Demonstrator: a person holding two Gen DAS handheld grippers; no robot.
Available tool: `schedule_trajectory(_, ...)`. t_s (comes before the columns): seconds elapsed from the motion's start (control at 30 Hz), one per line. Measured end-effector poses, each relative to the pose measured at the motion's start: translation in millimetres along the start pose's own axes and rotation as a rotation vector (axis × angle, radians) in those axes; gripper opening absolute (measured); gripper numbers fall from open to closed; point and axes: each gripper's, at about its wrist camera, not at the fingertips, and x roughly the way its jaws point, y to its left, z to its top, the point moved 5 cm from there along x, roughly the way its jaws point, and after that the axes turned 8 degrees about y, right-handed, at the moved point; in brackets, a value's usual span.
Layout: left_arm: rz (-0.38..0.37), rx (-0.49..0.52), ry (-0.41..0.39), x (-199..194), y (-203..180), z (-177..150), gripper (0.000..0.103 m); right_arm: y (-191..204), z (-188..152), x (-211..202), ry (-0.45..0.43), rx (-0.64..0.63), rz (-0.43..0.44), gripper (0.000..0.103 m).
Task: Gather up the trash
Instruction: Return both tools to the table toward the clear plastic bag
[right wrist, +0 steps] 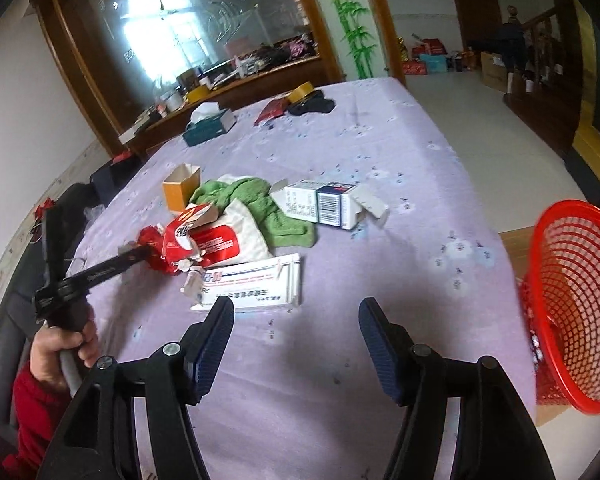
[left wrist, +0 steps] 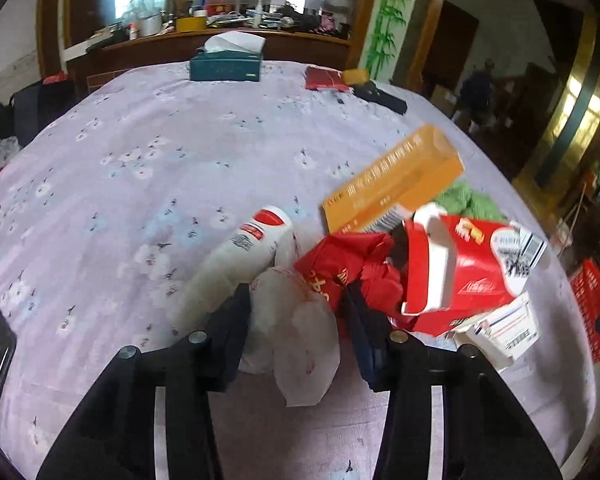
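Note:
In the left wrist view my left gripper (left wrist: 300,320) has a crumpled white plastic wrapper (left wrist: 304,344) filling the gap between its fingers, pinched on both sides. A red foil wrapper (left wrist: 348,264) touches the right finger. Close by lie a white bottle with a red cap (left wrist: 240,256), an orange box (left wrist: 396,184) and a torn red carton (left wrist: 468,268). My right gripper (right wrist: 298,320) stands open over bare tablecloth, just short of a flat white box (right wrist: 256,284). A red mesh basket (right wrist: 576,300) tilts at the table's right edge.
A green cloth (right wrist: 260,208), a wipes pack (right wrist: 228,244) and a white-and-blue box (right wrist: 328,204) sit mid-table. A teal tissue box (right wrist: 208,126), red packet and tape roll lie at the far end. A hand (right wrist: 60,344) holds the left gripper (right wrist: 144,254).

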Motion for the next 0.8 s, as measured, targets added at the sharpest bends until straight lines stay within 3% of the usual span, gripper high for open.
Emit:
schedule_trajectory(0.2,-0.007,0.023,0.008,-5.0,-1.9,-12.9,0.037,12.5,22.3,32.6,0.093,-0.039,0.085,0.070)
schedule_trajectory(0.33,-0.044,0.019,0.011,-18.5,-2.8,-29.6,0.036,19.5,43.4,76.5,0.185,-0.056,0.140,0.069)
schedule_trajectory(0.53,-0.082,0.035,0.025,-35.8,-2.0,-51.6,0.036,21.0,58.3,120.7,0.247,-0.087,0.127,0.070)
schedule_trajectory(0.6,-0.087,0.047,0.022,-40.4,-0.9,-54.3,0.044,23.5,53.2,121.8,0.275,-0.088,0.162,0.070)
schedule_trajectory(0.67,-0.089,0.069,0.011,-45.3,-1.8,-56.4,0.064,29.5,42.6,118.9,0.305,-0.101,0.206,0.070)
schedule_trajectory(0.8,-0.114,0.114,0.006,-51.8,-7.1,-60.9,0.068,43.8,11.1,103.0,0.362,-0.152,0.247,0.070)
